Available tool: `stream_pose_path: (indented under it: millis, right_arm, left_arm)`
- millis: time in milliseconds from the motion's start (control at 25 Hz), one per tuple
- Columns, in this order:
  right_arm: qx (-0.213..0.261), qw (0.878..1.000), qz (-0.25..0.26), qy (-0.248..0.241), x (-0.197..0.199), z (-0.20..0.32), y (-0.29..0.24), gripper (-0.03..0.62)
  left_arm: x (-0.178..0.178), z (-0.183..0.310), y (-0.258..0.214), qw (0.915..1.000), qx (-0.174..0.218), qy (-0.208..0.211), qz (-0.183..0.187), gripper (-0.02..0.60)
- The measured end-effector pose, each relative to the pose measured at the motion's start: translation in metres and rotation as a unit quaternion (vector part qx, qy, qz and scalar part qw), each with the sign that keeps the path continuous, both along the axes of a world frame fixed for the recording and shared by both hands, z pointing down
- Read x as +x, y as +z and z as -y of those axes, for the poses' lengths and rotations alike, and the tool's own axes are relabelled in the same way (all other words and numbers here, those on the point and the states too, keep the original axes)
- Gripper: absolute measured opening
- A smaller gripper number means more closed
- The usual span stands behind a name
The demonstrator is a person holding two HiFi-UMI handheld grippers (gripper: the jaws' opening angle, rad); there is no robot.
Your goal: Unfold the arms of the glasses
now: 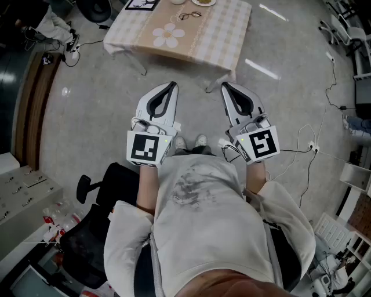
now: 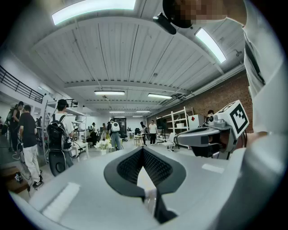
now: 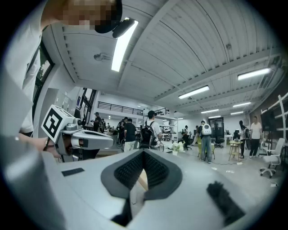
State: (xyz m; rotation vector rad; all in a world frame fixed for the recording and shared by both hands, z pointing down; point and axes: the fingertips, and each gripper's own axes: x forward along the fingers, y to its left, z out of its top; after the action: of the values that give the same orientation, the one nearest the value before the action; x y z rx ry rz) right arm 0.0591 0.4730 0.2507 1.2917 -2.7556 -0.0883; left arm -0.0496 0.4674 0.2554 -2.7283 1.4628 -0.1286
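Observation:
The glasses [image 1: 189,15] lie on a low table [image 1: 226,40] with a checked cloth and a flower print, far ahead at the top of the head view. I cannot tell whether their arms are folded. My left gripper [image 1: 172,86] and right gripper [image 1: 225,86] are held level side by side over the floor, well short of the table. Both are shut with nothing between the jaws. In the left gripper view the left gripper's tips [image 2: 143,149] meet, and the right gripper [image 2: 211,137] shows beside it. The right gripper view shows that gripper's tips [image 3: 143,152] closed, with the left gripper [image 3: 76,137] alongside.
A plate [image 1: 203,2] and a black-and-white card [image 1: 142,4] lie on the table's far edge. A black office chair [image 1: 93,232] stands behind me at the left. Cables [image 1: 313,145] trail over the floor at the right. Several people [image 3: 148,130] stand in the hall.

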Motion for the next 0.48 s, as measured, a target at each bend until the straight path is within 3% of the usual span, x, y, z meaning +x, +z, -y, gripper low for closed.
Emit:
stream_pose_path:
  millis: [480]
  right_arm:
    - [0.005,1.0,0.017,0.021,0.0023,0.0017,-0.0035,0.015]
  left_arm:
    - [-0.0051,-0.0002,0.0005,0.9999,0.002,0.004,-0.012,0.009]
